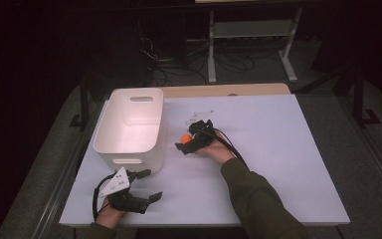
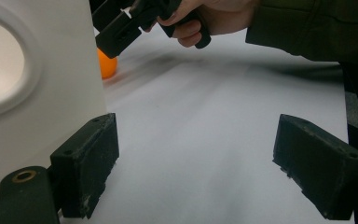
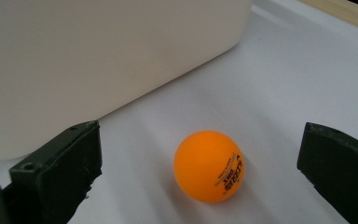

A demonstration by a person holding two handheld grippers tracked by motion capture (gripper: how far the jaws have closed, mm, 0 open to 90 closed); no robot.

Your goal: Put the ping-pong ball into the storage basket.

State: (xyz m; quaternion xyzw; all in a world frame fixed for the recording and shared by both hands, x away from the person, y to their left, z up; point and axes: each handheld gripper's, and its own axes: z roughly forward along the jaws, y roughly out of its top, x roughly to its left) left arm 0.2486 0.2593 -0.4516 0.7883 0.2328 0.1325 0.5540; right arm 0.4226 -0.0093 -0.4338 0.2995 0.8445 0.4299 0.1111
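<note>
An orange ping-pong ball (image 3: 209, 165) with dark print rests on the white table, just right of the white plastic bin (image 1: 129, 124). My right gripper (image 1: 188, 138) is open, one jaw on each side of the ball (image 1: 184, 138), neither touching it. In the right gripper view the bin's wall (image 3: 98, 56) rises just beyond the left jaw. My left gripper (image 1: 150, 185) is open with nothing in it, near the table's front edge by the bin's near corner. The left gripper view looks along the bin's side (image 2: 37, 93) to the ball (image 2: 106, 65) and the right gripper (image 2: 121, 32).
The white table top (image 1: 268, 149) stretches bare to the right of my right arm. A wooden strip (image 1: 229, 90) runs along its far edge. Beyond it stand a metal frame (image 1: 251, 35) and cables on the dark floor.
</note>
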